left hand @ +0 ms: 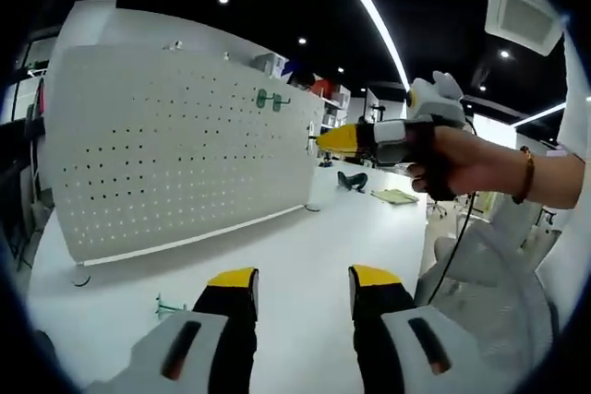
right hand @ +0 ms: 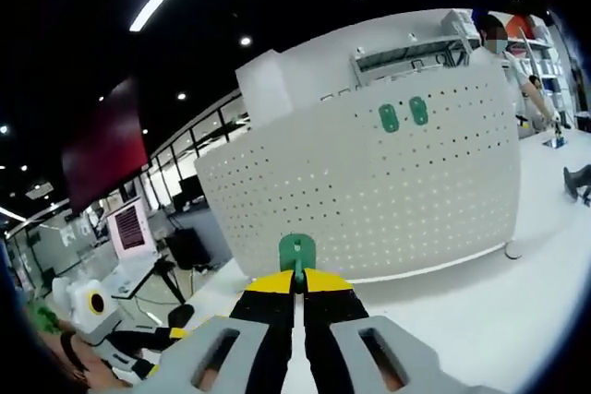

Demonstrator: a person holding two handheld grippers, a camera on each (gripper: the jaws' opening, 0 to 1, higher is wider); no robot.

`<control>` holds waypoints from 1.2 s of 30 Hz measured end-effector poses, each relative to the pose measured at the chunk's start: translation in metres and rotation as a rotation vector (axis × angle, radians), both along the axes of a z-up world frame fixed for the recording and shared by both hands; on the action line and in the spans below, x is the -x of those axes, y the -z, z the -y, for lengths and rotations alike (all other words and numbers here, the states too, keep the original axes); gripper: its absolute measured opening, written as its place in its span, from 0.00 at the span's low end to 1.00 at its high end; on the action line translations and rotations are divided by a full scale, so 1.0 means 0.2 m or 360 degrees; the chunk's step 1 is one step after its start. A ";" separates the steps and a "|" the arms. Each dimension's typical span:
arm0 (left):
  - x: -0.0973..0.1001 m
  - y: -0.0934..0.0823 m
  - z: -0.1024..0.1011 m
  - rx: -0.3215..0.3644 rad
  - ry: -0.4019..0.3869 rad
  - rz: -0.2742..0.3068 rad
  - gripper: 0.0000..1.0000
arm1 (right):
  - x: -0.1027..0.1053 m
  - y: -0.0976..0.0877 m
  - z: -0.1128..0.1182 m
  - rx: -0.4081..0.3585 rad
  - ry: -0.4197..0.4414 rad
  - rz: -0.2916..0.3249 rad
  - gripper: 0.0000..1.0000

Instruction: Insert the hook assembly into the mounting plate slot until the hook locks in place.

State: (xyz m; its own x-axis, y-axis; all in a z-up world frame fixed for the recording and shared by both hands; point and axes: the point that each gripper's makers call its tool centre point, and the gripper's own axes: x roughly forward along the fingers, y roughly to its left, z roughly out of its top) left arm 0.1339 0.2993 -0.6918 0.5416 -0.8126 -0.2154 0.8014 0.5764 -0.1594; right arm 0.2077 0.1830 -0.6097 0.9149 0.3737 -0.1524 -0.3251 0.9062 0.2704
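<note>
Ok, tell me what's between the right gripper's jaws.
The right gripper is shut on a green hook; its rounded top sticks up above the jaws, its lower part is covered.

We see open-plan lab or office: black ceiling with strip lights (left hand: 369,6) and spotlights, white worktop (left hand: 305,256) carrying perforated pegboard (left hand: 175,149), shelving (left hand: 328,99) behind, wall screen (right hand: 103,149), office chair (left hand: 494,274).

no legible txt, no labels
</note>
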 end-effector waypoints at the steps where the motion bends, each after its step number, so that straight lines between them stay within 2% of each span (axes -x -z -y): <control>1: 0.00 -0.01 0.00 0.0020 0.0000 -0.0008 0.43 | -0.01 -0.01 0.00 0.0011 0.0006 0.0005 0.01; 2: 0.00 -0.02 -0.01 0.0082 -0.0019 -0.0038 0.44 | -0.02 -0.02 0.01 0.0020 0.0012 0.0015 0.01; 3: 0.00 -0.03 -0.01 0.0097 -0.0023 -0.0057 0.44 | -0.03 -0.02 0.00 0.0024 0.0010 0.0021 0.01; 8: 0.01 -0.04 -0.03 0.0118 -0.0020 -0.0057 0.46 | -0.06 -0.07 0.01 0.0072 0.0022 0.0054 0.01; 22: 0.02 0.00 -0.05 0.0104 0.0006 -0.0086 0.49 | -0.17 -0.16 0.07 0.0163 0.0081 0.0096 0.01; 31: 0.00 -0.05 -0.07 0.0094 0.0016 -0.0035 0.56 | -0.25 -0.22 0.12 0.0170 0.0134 0.0120 0.01; 36: -0.01 -0.06 -0.08 0.0055 0.0012 -0.0003 0.59 | -0.30 -0.25 0.14 0.0231 0.0171 0.0134 0.01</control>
